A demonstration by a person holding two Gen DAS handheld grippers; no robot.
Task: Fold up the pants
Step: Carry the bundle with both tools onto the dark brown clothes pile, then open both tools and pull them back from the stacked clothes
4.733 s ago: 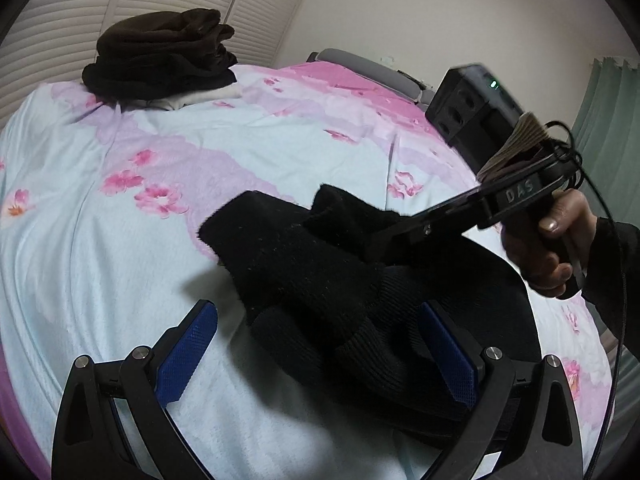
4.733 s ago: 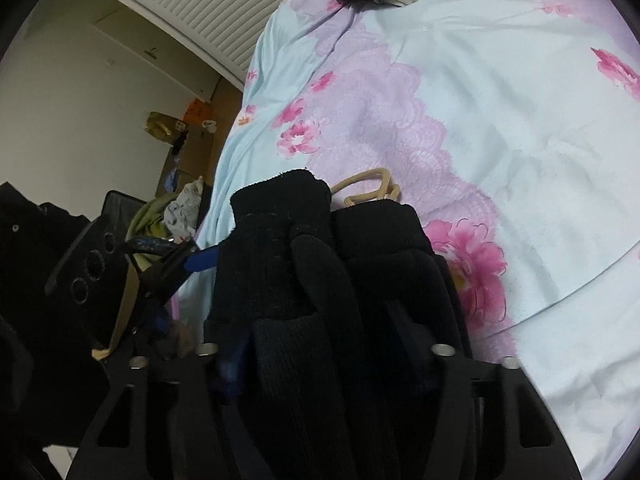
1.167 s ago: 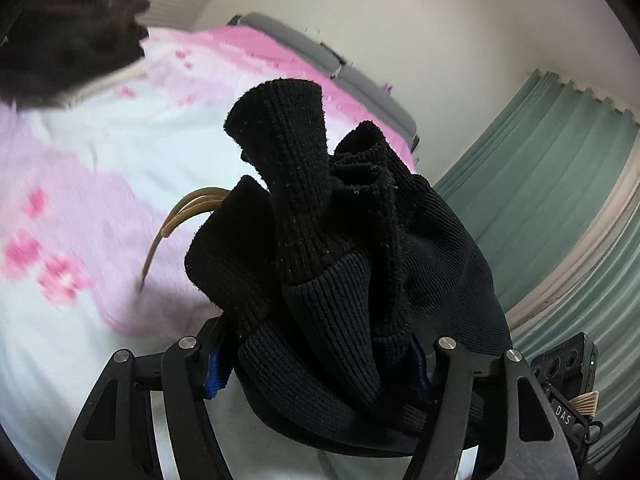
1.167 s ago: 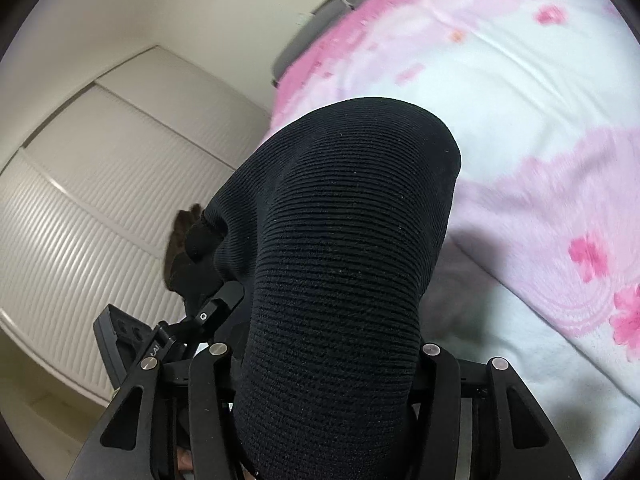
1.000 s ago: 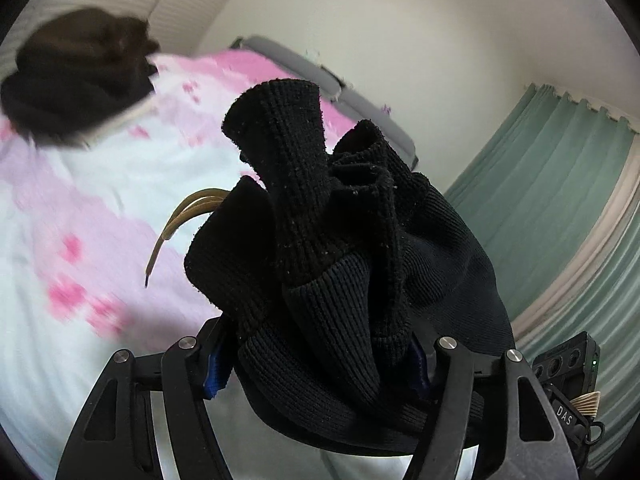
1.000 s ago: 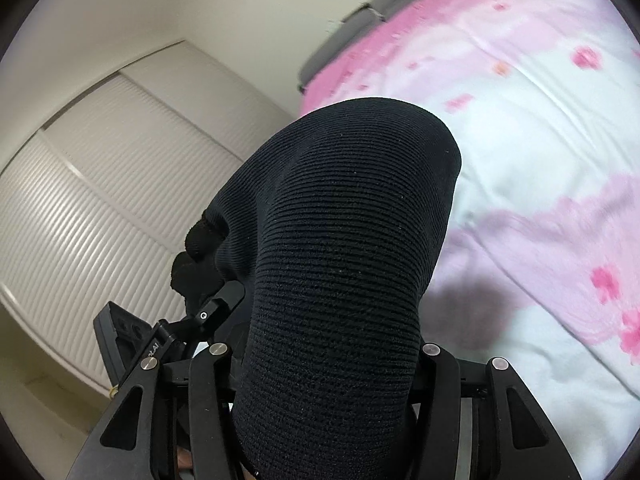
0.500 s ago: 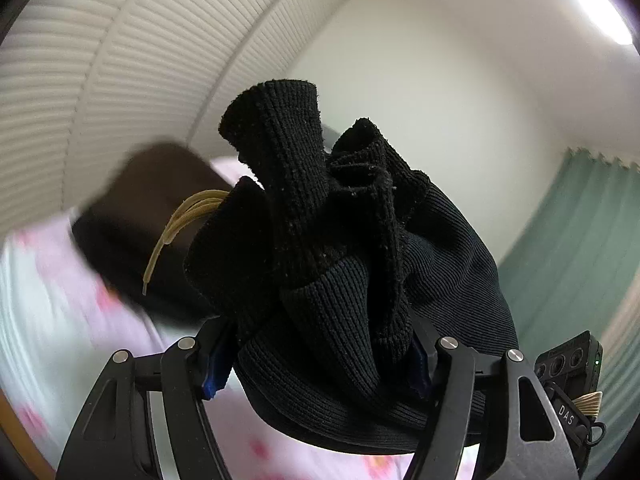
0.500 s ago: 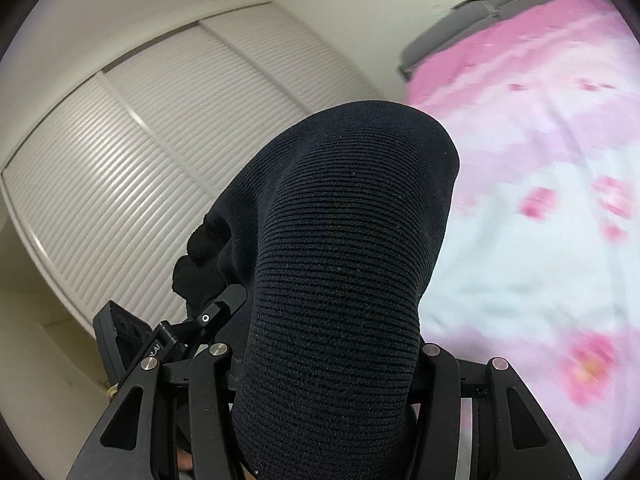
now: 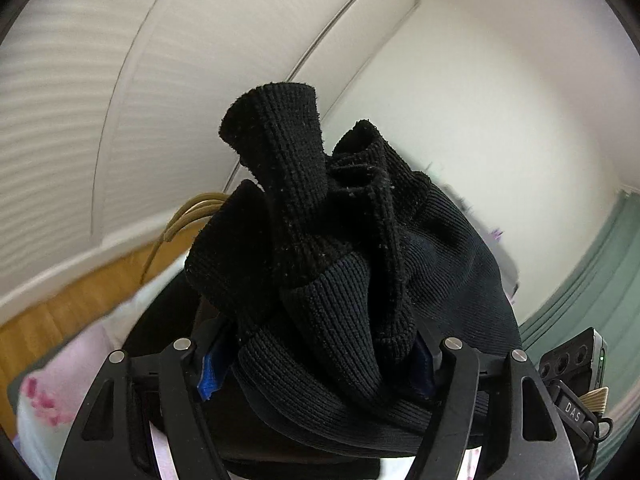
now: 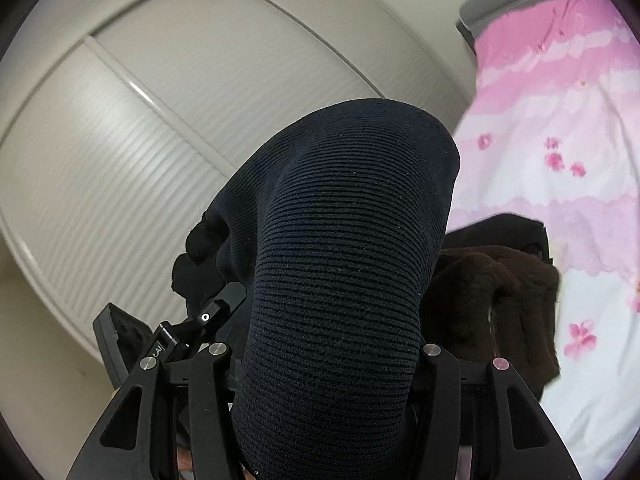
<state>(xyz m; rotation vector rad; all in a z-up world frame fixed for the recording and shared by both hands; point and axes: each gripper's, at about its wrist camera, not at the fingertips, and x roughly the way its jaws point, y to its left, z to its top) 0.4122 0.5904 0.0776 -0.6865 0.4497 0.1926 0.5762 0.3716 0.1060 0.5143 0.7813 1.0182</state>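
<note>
The black knit pants [image 9: 340, 280] are bunched into a folded bundle and held in the air by both grippers. My left gripper [image 9: 316, 364] is shut on the bundle's ribbed cuff end, with a tan drawstring [image 9: 188, 216] sticking out to the left. My right gripper [image 10: 324, 364] is shut on the rounded fold of the same pants [image 10: 344, 264], which fills the middle of the right wrist view. The left gripper [image 10: 192, 328] shows at the lower left of that view.
A pile of dark brown folded clothes [image 10: 492, 296] lies on the pink floral bedsheet [image 10: 560, 128] just right of the bundle. A white slatted wardrobe [image 10: 160, 120] stands behind. Wooden floor [image 9: 80, 300] and green curtains [image 9: 592, 272] show in the left wrist view.
Both grippers have swung the held pants up off the bed and towards the brown clothes pile by the wardrobe. Both grips stay shut.
</note>
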